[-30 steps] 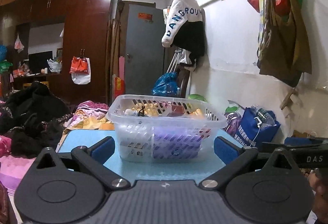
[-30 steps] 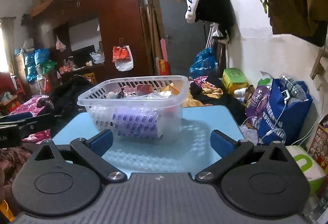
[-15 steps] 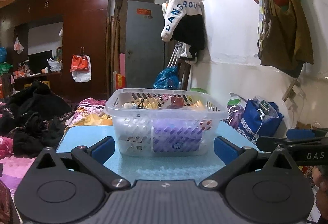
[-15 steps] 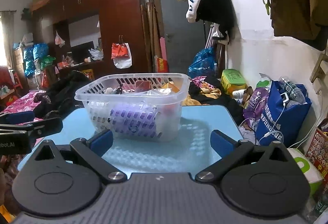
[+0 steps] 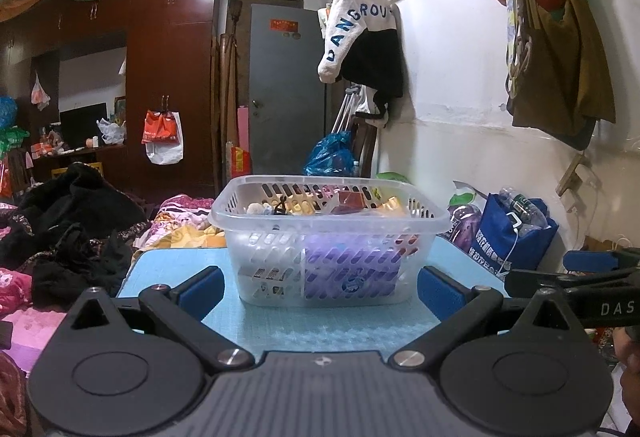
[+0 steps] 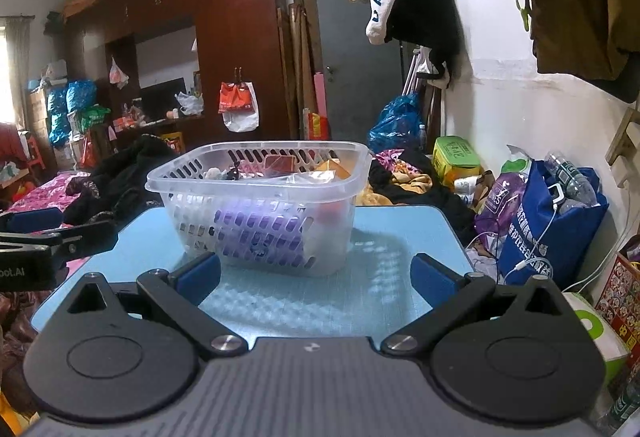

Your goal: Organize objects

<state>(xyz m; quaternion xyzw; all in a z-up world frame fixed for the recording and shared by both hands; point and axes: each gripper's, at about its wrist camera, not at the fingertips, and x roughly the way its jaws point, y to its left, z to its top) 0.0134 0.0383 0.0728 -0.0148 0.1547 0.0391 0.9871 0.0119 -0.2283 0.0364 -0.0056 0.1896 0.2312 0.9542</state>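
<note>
A clear plastic basket (image 5: 280,269) (image 6: 192,213) stands on a light blue table (image 5: 328,325) (image 6: 384,237). It holds a purple packet (image 5: 352,269) (image 6: 260,233) and several small items, among them something red and something yellow. My left gripper (image 5: 320,289) is open just short of the basket's near wall, nothing between its blue pads. My right gripper (image 6: 316,277) is open too, near the basket's front right side, and holds nothing. Each gripper shows at the edge of the other's view: the right gripper (image 5: 580,273), the left gripper (image 6: 32,233).
Dark clothes (image 5: 72,229) and a pink blanket (image 5: 24,285) lie left of the table. A blue bag with bottles (image 6: 552,221) and a purple bag (image 6: 500,197) stand on the floor to the right by the white wall. A brown wardrobe (image 5: 168,77) and grey door (image 5: 288,93) are behind.
Both cameras have dropped and tipped slightly, so the basket sits higher in view and its rim looks flatter. The basket and its contents have not moved. Both grippers stay open.
</note>
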